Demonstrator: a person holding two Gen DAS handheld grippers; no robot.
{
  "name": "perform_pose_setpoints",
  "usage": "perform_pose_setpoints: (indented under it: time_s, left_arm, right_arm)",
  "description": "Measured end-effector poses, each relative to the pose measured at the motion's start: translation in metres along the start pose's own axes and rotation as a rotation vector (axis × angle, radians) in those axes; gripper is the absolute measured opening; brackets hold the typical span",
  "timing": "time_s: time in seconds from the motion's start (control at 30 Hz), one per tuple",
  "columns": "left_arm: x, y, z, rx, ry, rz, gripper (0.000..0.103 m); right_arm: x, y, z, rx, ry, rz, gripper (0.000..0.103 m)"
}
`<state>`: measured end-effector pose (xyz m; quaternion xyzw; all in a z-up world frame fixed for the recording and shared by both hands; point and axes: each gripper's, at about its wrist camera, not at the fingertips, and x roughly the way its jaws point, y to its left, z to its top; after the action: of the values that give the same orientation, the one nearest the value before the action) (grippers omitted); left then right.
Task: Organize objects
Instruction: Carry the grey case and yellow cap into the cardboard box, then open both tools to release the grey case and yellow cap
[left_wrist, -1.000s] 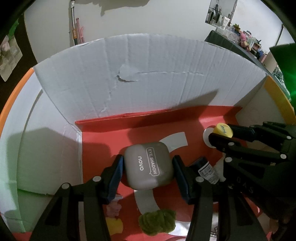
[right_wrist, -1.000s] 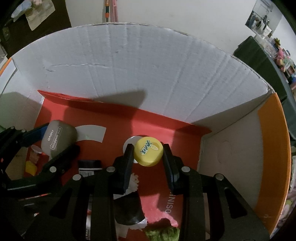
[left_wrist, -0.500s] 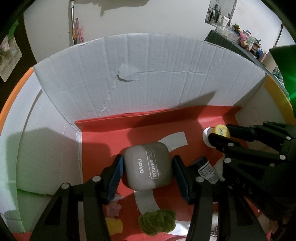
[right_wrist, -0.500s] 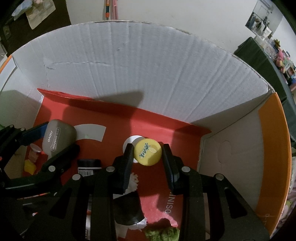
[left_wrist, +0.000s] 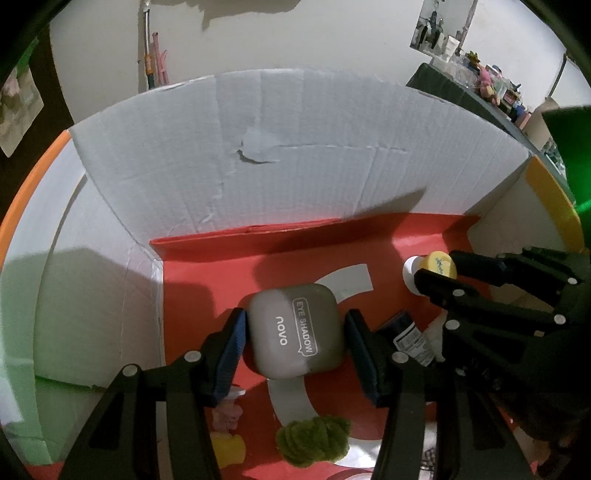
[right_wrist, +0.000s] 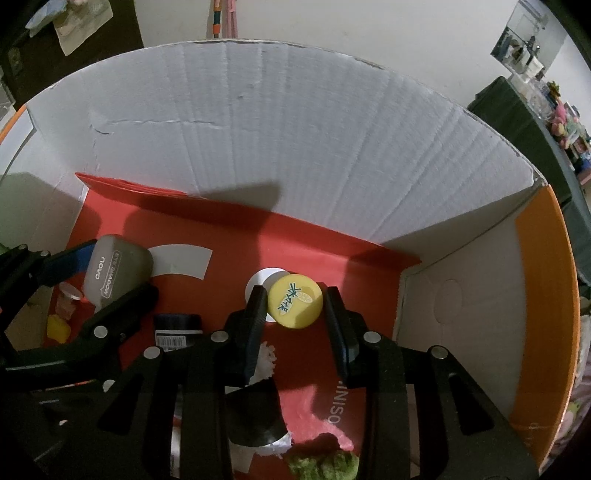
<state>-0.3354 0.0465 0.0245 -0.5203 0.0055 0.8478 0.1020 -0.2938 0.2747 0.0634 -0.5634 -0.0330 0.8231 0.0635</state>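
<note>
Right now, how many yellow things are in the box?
2. A yellow cap sits between the right claw's fingers mid-floor; a yellow block lies near the left wall, below the left claw. More may be hidden under the claws.

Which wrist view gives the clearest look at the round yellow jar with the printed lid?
The right wrist view: the round yellow jar sits centred between that gripper's fingers, lid print facing the camera. In the left wrist view only a sliver of it shows at the right, behind the right gripper's fingers.
</note>
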Motion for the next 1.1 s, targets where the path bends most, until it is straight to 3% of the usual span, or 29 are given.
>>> perform_pose_setpoints:
  time_s: [0.47,0.6,0.9,0.97,1.1]
  left_arm:
    - [-0.018,0.0,-0.004,0.004,-0.029,-0.011,0.058]
    - [-0.03,0.001,-0.007,0.003,-0.044,-0.012,0.059]
    - [-0.062,-0.001,-0.02,0.01,-0.091,-0.02,0.063]
    - [-0.07,-0.003,-0.024,0.011,-0.11,-0.016,0.068]
    - [-0.086,-0.002,-0.032,0.008,-0.144,-0.016,0.069]
  right_arm:
    - [-0.01,0.001,-0.008,0.017,-0.045,0.001,0.032]
    - [-0.022,-0.002,-0.016,0.017,-0.075,-0.02,0.049]
    - [-0.05,0.003,-0.029,0.001,-0.117,-0.042,0.05]
    - [-0.044,0.002,-0.005,0.0,-0.129,-0.039,0.053]
    - [-0.059,0.006,-0.007,-0.005,-0.166,-0.063,0.059]
